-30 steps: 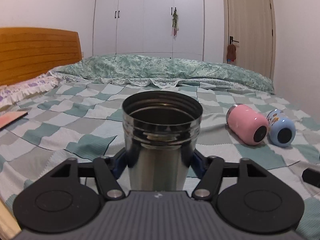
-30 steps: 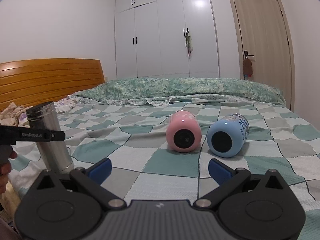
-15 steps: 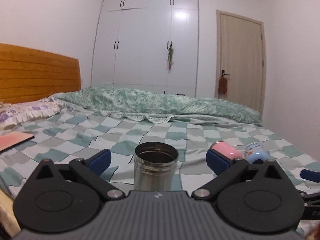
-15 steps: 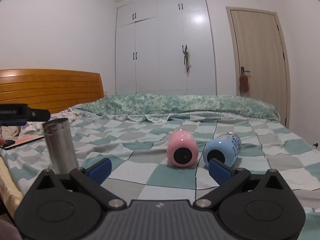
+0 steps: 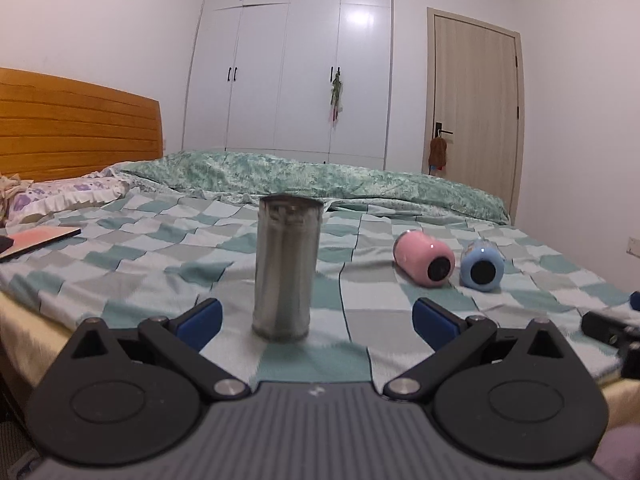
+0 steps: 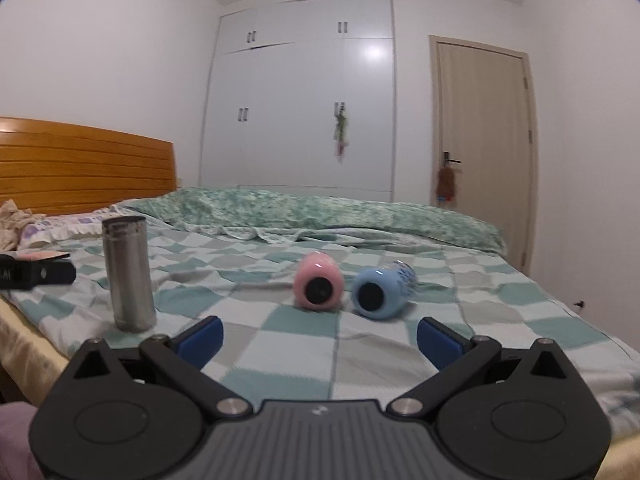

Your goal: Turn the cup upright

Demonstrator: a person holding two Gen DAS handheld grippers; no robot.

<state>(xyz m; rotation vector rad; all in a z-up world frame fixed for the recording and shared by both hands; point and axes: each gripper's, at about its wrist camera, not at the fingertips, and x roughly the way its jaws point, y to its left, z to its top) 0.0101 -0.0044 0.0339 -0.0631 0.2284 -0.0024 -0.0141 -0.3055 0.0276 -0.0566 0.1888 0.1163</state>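
both tools wide open, empty; steel cup upright, centred left view only.

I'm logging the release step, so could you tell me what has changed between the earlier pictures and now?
The left gripper, shut on the steel cup a second ago, has let go and backed away; its jaws are now open, and the cup stands upright on the bed by itself. The right gripper has pulled back a little and stays open. The pink cup and blue cup still lie on their sides.
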